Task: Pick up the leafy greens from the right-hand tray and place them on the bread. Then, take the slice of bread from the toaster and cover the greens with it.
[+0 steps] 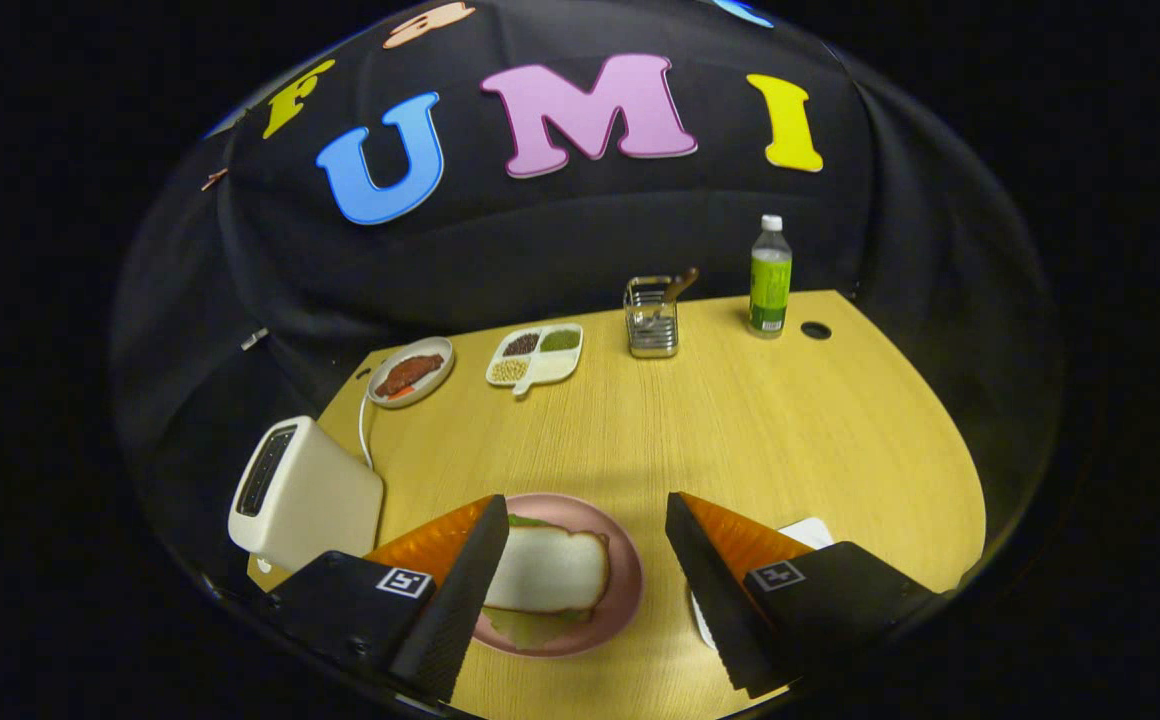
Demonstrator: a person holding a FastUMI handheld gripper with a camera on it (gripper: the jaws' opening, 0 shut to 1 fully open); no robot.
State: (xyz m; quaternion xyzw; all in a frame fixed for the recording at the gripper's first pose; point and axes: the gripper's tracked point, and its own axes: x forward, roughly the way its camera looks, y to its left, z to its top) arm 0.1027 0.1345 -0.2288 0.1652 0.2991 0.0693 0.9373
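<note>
The gripper (587, 535) hangs above the near part of the wooden desk (740, 420) with its fingers spread wide and nothing between the pads. Between the two fingers, nearer the left one, sits a pink plate (626, 570). On it lies a slice of bread (550, 570), pale and flat, and the leafy greens (530, 628) peek out from under it at the near edge and again at the far edge beside the left fingertip. The left finger (460, 590) overlaps the plate's left rim in the view; whether it touches it cannot be told. Behind the right finger, a white tray (812, 530) shows as a corner, most of it hidden by the gripper body.

To the left of the left finger stands a cream toaster (315, 500), its dark slots facing up and leftward; what sits in the slots cannot be made out. A white cord (364, 435) runs from behind it toward the far left of the desk.

Farther back, near the desk's far left edge, a small round dish (437, 352) holds a brown piece of food with a bit of orange beside it. Just right of it is a white divided dish (552, 368) with dark, green and pale fillings in separate compartments. Right of that stands a metal wire holder (652, 335) with a wooden-handled utensil (678, 288) leaning in it. Beyond, at the far right, a clear bottle with a green label (770, 280) stands upright, next to a round cable hole (816, 330) in the desk.
</note>
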